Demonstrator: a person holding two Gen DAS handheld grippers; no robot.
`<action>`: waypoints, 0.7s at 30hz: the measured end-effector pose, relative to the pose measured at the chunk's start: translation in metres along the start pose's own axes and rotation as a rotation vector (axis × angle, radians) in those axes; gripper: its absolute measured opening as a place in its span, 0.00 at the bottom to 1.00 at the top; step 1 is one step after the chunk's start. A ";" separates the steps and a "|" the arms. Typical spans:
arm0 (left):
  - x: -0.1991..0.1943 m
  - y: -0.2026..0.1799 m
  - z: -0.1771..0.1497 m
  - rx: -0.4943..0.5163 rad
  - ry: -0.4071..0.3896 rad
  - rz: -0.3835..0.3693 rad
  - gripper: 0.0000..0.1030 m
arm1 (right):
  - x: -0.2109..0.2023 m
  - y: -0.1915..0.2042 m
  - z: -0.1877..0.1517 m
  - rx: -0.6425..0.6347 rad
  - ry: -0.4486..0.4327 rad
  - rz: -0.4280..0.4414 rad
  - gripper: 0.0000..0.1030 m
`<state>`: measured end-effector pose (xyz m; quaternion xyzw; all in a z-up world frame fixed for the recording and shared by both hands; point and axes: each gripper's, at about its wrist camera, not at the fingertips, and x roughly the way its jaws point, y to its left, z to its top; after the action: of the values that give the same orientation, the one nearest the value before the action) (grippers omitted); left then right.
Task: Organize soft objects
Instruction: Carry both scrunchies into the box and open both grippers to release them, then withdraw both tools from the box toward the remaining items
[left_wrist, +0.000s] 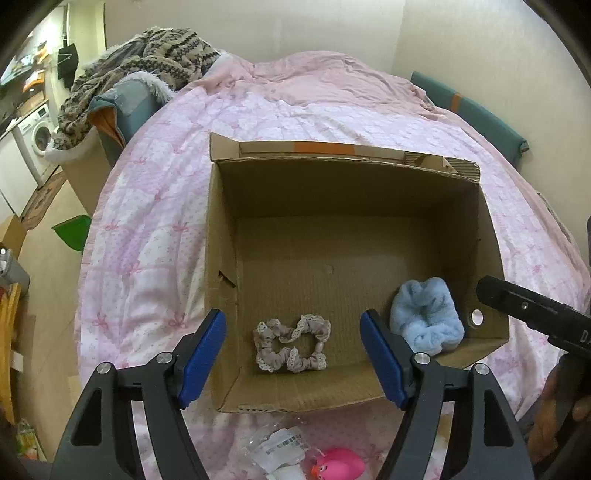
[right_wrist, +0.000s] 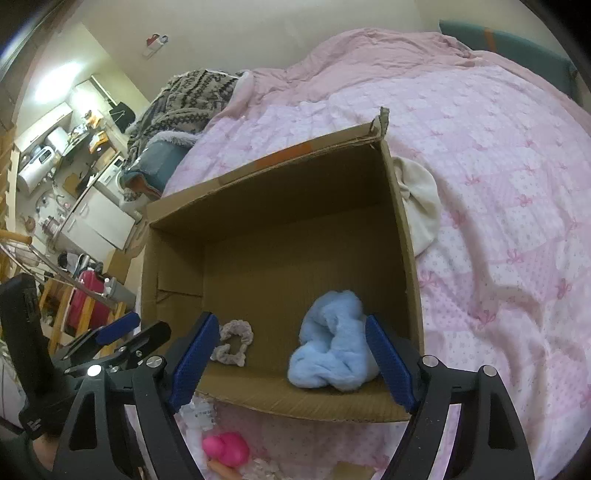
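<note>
An open cardboard box (left_wrist: 221, 229) (right_wrist: 402, 229) stands on the pink bed. Inside it lie a grey lace-edged scrunchie (left_wrist: 290, 344) (right_wrist: 233, 342) and a fluffy light-blue scrunchie (left_wrist: 426, 314) (right_wrist: 332, 350). My left gripper (left_wrist: 293, 356) is open and empty above the box's near edge, over the grey scrunchie. My right gripper (right_wrist: 290, 360) is open and empty above the box's near right corner, with the blue scrunchie between its fingers in view but untouched. A pink rubber duck (left_wrist: 338, 463) (right_wrist: 225, 450) lies on the bed in front of the box.
A clear plastic packet with a label (left_wrist: 277, 446) lies beside the duck. A cream cloth (right_wrist: 421, 199) lies against the box's right outer wall. A patterned fleece blanket (left_wrist: 140, 74) is piled at the bed's far left. The bed's left edge drops to the floor (left_wrist: 51, 258).
</note>
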<state>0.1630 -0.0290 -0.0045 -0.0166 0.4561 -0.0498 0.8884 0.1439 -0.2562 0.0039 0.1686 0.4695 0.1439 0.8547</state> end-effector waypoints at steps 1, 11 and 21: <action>0.000 0.002 0.000 -0.004 0.000 0.002 0.70 | 0.000 0.000 0.000 0.003 0.001 -0.001 0.84; -0.007 0.009 -0.005 -0.014 -0.001 0.013 0.70 | -0.003 -0.003 0.000 0.029 0.002 -0.006 0.84; -0.029 0.015 -0.007 -0.001 -0.023 0.030 0.70 | -0.018 0.001 -0.008 0.011 -0.011 -0.022 0.84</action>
<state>0.1416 -0.0109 0.0132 -0.0107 0.4461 -0.0364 0.8942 0.1278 -0.2610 0.0143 0.1688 0.4676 0.1307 0.8578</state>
